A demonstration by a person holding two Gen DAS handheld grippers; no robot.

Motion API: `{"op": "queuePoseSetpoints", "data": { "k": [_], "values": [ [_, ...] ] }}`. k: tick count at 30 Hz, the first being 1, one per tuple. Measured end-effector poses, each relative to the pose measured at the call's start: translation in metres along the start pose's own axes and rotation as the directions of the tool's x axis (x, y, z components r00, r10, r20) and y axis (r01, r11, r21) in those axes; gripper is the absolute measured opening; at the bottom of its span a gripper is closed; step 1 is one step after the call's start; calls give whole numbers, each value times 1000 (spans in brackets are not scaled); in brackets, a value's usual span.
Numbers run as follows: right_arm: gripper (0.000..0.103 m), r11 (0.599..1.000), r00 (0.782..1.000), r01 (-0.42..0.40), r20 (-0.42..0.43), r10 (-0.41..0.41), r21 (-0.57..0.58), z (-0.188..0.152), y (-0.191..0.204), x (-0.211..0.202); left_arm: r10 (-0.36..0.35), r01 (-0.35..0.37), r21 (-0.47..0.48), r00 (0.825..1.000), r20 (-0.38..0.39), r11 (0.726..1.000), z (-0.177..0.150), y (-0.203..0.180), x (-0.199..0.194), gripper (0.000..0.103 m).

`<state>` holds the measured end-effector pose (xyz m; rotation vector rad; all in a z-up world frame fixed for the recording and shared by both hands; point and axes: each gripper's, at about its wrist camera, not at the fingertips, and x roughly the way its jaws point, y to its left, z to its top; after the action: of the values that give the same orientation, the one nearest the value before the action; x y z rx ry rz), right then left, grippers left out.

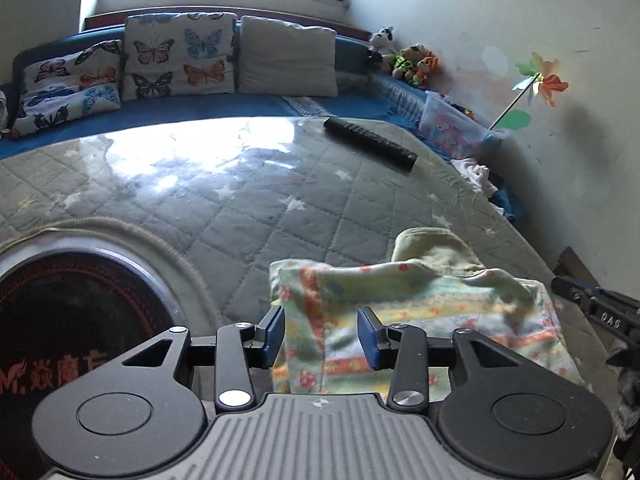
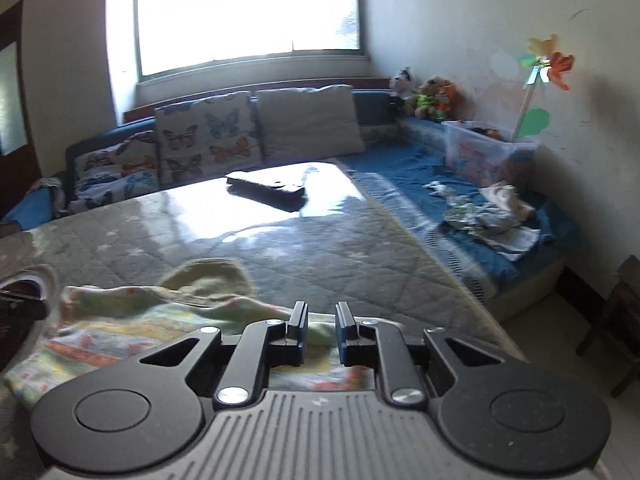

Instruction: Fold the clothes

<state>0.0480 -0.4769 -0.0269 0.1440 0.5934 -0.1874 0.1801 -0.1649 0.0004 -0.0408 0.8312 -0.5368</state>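
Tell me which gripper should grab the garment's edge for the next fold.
Left, probably. The left gripper is open with the floral garment edge between its pads; the right gripper has only a narrow gap.

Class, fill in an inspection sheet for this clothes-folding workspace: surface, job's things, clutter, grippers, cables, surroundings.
Surface: quilted table cover under glossy clear sheet.
Job's things: floral patterned garment lying rumpled at the near edge.
Clutter: black remote control at the far side.
Grippers: left gripper open over the garment; right gripper open, narrower gap.
Cables: nothing seen.
Surroundings: blue sofa, butterfly cushions, plush toys, pinwheel, window.
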Motion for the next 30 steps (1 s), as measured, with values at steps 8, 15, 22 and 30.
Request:
{"op": "queuePoseSetpoints", "data": {
  "k": [8, 15, 22, 30],
  "values": [
    [14, 995, 993, -99, -65, 99, -3, -3, 25, 34, -57, 58, 58, 998, -23, 997, 10, -21, 24, 25],
    [17, 996, 992, -92, -92, 92, 3, -1, 25, 58, -51, 57, 84, 996, -72, 995, 17, -32, 59, 25],
    [24, 995, 992, -101, -75, 102, 22, 0, 22, 62, -32, 39, 104, 997, -68, 994, 14, -38, 65, 26],
    [43, 993, 992, -117, -50, 117, 1, -2, 29, 37, -4, 9, 107, 999, -54, 994, 7, -41, 47, 47]
  ]
}}
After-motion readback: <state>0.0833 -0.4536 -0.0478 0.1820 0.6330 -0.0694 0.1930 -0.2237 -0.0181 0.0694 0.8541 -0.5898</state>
